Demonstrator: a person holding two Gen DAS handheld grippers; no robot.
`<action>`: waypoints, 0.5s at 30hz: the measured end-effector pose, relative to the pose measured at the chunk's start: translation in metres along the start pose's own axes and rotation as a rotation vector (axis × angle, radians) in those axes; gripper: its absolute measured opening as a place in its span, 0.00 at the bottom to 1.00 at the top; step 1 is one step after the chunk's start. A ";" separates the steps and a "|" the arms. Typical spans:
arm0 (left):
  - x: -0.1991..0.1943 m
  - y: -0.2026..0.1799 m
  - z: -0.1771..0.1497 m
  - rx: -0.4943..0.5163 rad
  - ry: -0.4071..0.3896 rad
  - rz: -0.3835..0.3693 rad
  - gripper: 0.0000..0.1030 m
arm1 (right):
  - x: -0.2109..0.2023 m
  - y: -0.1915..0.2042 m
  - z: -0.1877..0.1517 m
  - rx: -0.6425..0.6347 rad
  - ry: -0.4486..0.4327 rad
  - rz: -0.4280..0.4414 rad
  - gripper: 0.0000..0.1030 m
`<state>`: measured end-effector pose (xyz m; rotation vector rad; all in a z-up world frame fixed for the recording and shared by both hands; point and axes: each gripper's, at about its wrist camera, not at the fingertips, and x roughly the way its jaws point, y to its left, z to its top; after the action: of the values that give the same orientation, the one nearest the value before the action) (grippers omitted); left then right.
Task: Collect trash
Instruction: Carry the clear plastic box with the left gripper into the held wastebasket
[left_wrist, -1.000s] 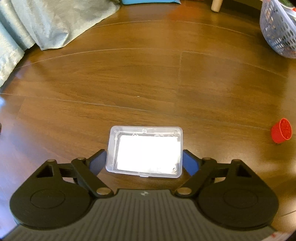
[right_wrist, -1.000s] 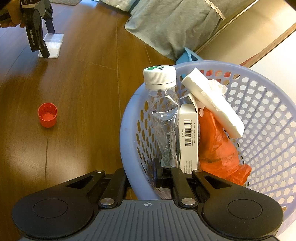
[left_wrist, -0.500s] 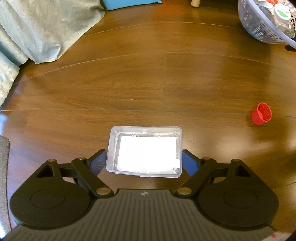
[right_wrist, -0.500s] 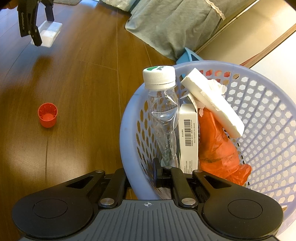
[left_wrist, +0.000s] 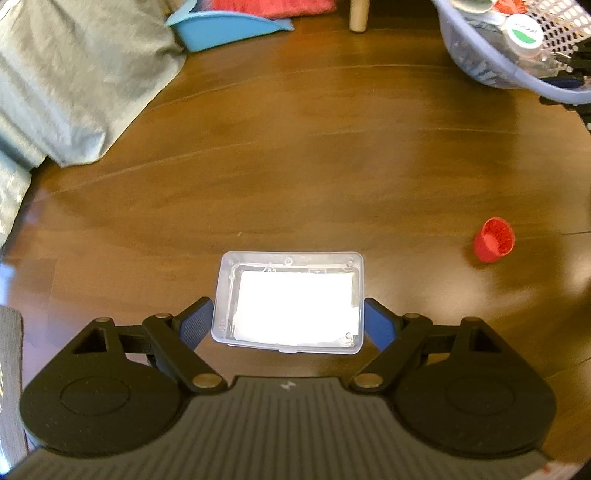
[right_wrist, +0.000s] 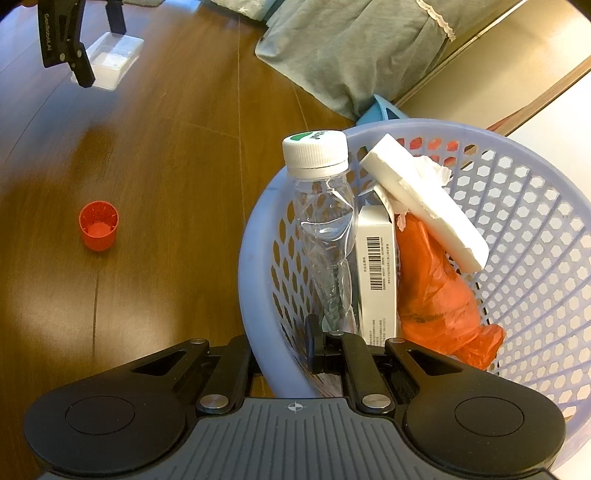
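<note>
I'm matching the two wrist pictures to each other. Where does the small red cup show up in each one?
Left wrist view: the red cup lies on its side on the floor at the right edge, past the clear box.
Right wrist view: it is at mid-left, left of the basket.
Shared landmark: the white-capped bottle in the basket, top right in the left view.

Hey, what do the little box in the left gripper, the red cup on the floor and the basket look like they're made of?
Box: clear hard plastic, see-through walls, something white inside. Red cup: probably moulded plastic, matte, ribbed inside. Basket: pale lavender plastic, slightly glossy, walls pierced with hexagonal holes.
</note>
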<state>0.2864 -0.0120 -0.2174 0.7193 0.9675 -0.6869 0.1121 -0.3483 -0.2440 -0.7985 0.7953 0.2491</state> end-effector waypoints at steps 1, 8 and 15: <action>-0.002 -0.003 0.003 0.013 -0.009 0.001 0.81 | 0.000 0.000 0.000 0.001 -0.001 0.000 0.06; -0.015 -0.017 0.026 0.059 -0.057 -0.011 0.81 | 0.000 0.001 0.000 0.003 -0.001 0.000 0.06; -0.026 -0.025 0.045 0.087 -0.097 -0.029 0.81 | 0.000 0.001 0.000 0.003 -0.002 0.000 0.06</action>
<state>0.2775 -0.0572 -0.1827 0.7432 0.8648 -0.7860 0.1114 -0.3479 -0.2446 -0.7954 0.7938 0.2480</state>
